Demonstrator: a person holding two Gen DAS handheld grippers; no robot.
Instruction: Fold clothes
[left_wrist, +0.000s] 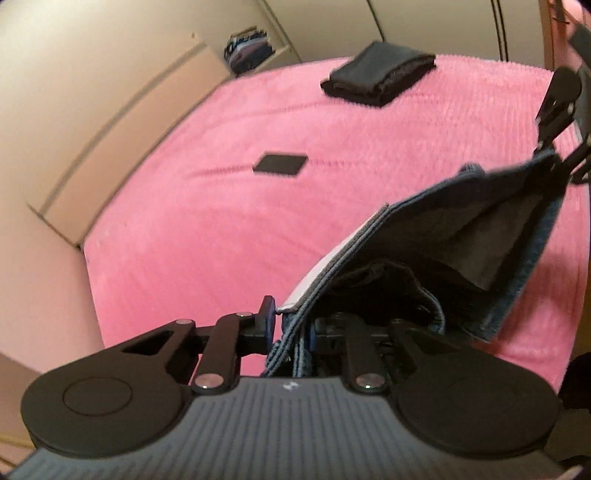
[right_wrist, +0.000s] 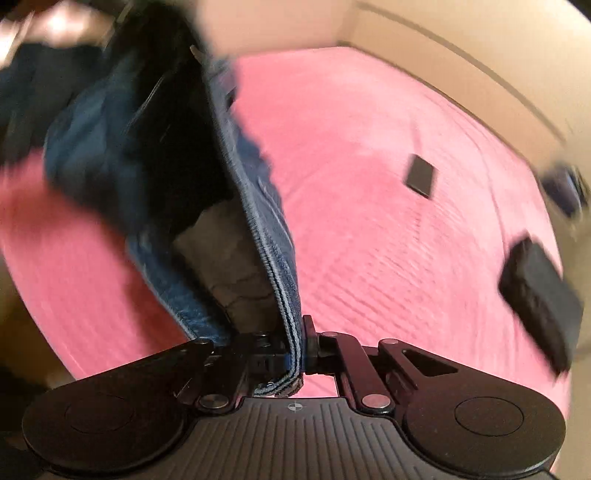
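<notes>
A blue denim garment (left_wrist: 461, 236) hangs in the air over the pink bedspread (left_wrist: 221, 206), stretched between both grippers. My left gripper (left_wrist: 293, 332) is shut on one end of its waistband. In the left wrist view the right gripper (left_wrist: 554, 155) shows at the far right, pinching the opposite corner. In the right wrist view the denim garment (right_wrist: 258, 206) rises from my right gripper (right_wrist: 295, 354), which is shut on its stitched edge; the dark inner lining shows. A folded black garment (left_wrist: 376, 74) lies near the far edge of the bed, also visible as the folded black garment (right_wrist: 539, 291).
A small flat black rectangle (left_wrist: 280, 164) lies mid-bed, seen too as the black rectangle (right_wrist: 421, 179). Beige wardrobe panels (left_wrist: 92, 110) border the bed. A shelf with stacked clothes (left_wrist: 247, 48) sits in the far corner. The right wrist view is motion-blurred.
</notes>
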